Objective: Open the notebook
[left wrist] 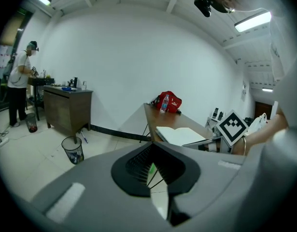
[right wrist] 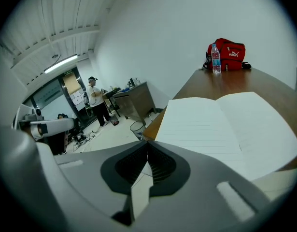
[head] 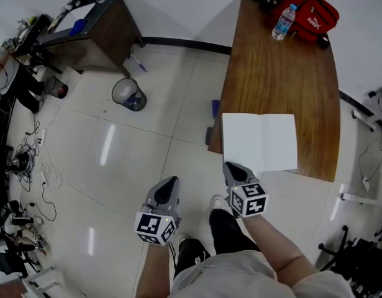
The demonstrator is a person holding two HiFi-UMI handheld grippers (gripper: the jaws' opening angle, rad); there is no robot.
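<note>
The notebook lies open on the near end of the wooden table, both white pages flat. In the right gripper view the lined pages of the notebook spread just ahead of the jaws. My right gripper hangs at the table's near edge, just short of the notebook's left corner, shut and empty. My left gripper is over the floor, left of the table, jaws together with nothing in them. From the left gripper view the notebook shows on the table to the right.
A water bottle and a red bag sit at the table's far end. A wire waste bin stands on the tiled floor near a dark desk. A person stands at the far left.
</note>
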